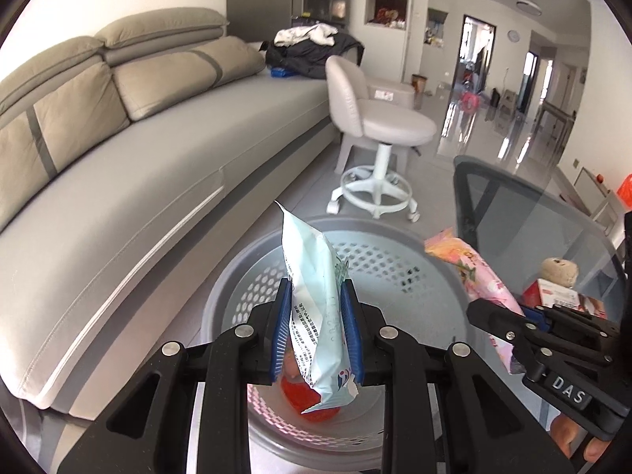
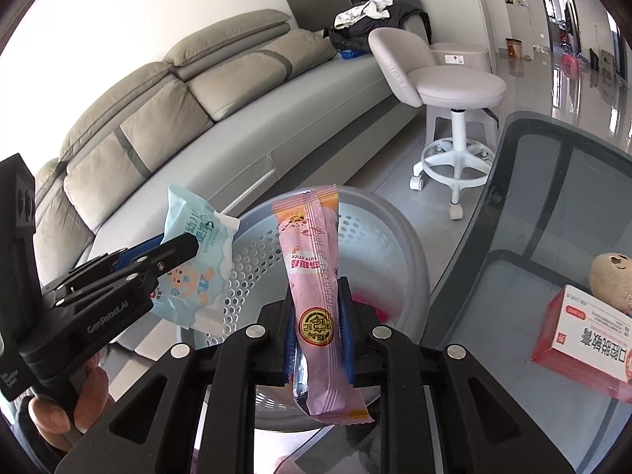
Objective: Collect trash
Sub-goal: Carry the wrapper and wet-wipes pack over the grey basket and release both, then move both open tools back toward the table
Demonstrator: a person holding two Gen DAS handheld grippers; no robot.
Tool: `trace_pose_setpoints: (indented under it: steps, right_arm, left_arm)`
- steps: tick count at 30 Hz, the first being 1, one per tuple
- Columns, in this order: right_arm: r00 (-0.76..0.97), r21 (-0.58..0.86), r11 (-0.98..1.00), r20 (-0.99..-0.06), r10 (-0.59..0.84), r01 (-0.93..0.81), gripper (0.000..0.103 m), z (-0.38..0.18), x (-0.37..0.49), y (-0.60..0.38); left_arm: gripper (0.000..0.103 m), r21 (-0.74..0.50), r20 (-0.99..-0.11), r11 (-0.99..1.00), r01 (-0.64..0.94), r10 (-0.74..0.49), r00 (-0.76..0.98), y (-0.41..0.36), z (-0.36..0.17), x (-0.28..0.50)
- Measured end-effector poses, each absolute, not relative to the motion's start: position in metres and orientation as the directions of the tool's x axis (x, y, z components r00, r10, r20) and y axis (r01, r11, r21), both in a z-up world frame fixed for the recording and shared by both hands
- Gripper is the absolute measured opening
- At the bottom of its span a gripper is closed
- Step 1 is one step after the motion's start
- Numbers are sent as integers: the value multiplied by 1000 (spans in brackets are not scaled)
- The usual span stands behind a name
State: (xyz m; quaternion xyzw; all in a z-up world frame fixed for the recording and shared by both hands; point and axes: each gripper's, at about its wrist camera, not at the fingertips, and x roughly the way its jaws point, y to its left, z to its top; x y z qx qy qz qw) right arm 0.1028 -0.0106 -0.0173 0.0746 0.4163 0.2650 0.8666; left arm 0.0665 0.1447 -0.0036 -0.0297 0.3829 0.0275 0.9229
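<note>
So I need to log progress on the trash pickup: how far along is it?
Done: a red item already lies in the grey bin. In hand: the left gripper grips a pale blue packet and the right gripper a pink wrapper, both over the bin. Left: dropping both; a red box remains on the glass table.

The red thing [image 1: 312,399] at the bottom of the grey basket [image 1: 237,276] is mostly hidden behind the light blue packet [image 1: 316,316], so what it is cannot be told. The hand [image 1: 576,440] is cut off by the picture's edge. The red and white box [image 2: 584,335] runs off the right side. The things on the far shelves [image 1: 389,4] are too small to tell.
</note>
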Motion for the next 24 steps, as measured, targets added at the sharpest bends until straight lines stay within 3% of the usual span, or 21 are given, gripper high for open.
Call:
trace_pose_setpoints:
  steps: [10,12,14,16,24]
  right_arm:
    - [499,343,845,-691,523,-411,19,-23,103,-5]
    - [504,345,844,-686,525,-409,24,-23,103,-6]
    - [511,347,847,-683,523,-403,43,-22,103,-9]
    - [521,349,849,-676,521,-396,50,-22,102,-11]
    - [528,349,851,-672,520,-393,49,-21,101,-13]
  left_arm:
    - [32,-25,-717,995,-100,52,695,151,-7,68]
    - [37,-24,-717,994,-104,55,695,152,-7,68]
    - [43,-25,-717,994,-107,57,694,153,-7,68]
    - [51,-22,-713,994,-111,63,698,154,-6,67]
    - [53,12,-699,994,-105,83,710,149,-4,65]
